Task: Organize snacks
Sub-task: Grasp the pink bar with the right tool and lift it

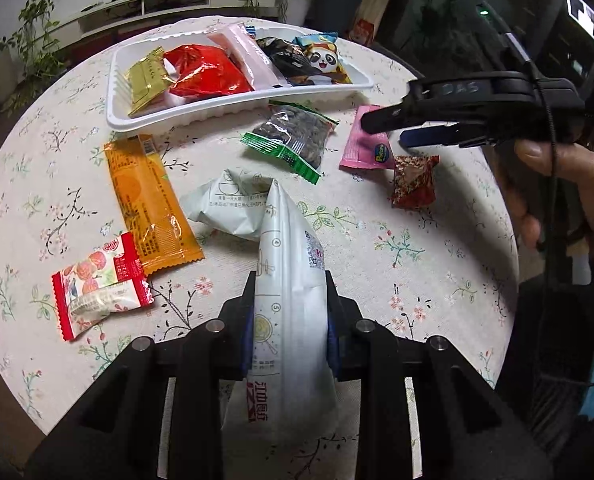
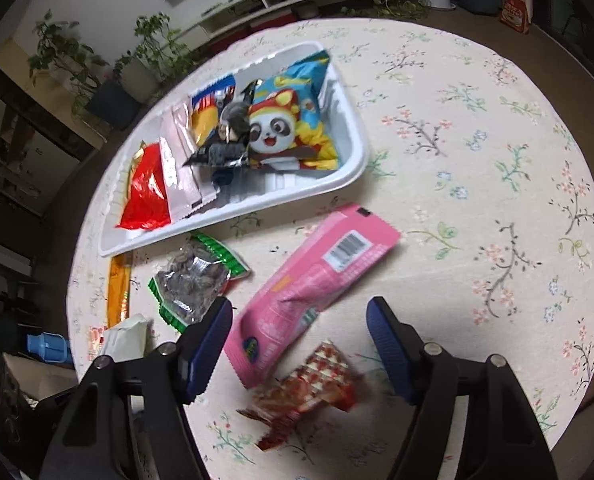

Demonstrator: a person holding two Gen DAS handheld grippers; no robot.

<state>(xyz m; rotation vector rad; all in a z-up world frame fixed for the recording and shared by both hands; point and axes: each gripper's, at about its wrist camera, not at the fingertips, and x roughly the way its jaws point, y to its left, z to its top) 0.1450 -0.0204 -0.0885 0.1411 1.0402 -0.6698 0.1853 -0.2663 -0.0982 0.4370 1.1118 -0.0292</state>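
Left fingers [image 1: 249, 320] were clamped on white packet [image 1: 289, 280], next a lift toward tray [image 1: 233, 114]; right gripper [image 2: 299, 340] gaped over pink packet [image 2: 313, 288].

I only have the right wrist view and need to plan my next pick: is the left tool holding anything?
Observer: Yes, the left tool is shut on the white packet.
Operator: Anything loose beyond the orange packet?
Observer: Two red-and-white packets overlap right beside it on the table.
Operator: What's at the tray's left end?
Observer: A gold packet lies in the white tray, against the red packet.
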